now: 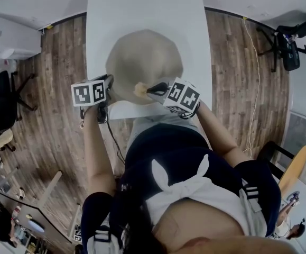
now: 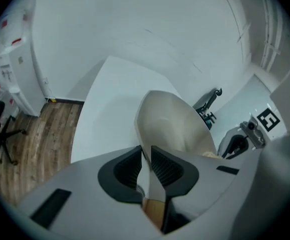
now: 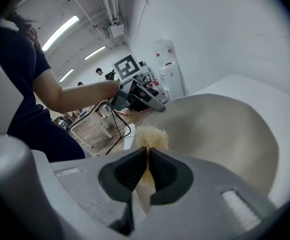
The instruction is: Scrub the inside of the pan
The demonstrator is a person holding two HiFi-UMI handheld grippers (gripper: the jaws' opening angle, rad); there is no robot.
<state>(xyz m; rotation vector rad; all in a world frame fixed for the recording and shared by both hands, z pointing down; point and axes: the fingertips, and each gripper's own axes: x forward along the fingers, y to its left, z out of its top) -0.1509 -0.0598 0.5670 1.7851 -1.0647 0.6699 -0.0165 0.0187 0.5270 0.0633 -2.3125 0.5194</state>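
A beige pan (image 1: 142, 62) sits on the white table (image 1: 142, 4), near its front edge. My left gripper (image 1: 109, 83) is at the pan's left rim, and in the left gripper view it (image 2: 146, 156) is shut on the pan's pale handle (image 2: 154, 186), which runs between the pads. My right gripper (image 1: 154, 89) reaches in over the near rim, shut on a tan fibrous scrubber (image 1: 140, 90). In the right gripper view the scrubber (image 3: 150, 136) sticks out past the jaws (image 3: 148, 159), at the pan's inner wall (image 3: 220, 129).
The table's front edge lies just under both grippers. Wood floor surrounds the table. Office chairs stand at the far right (image 1: 293, 41) and the left (image 1: 2, 97). A white cabinet (image 1: 10, 38) is at the left, and a cable (image 1: 113, 142) hangs below the left gripper.
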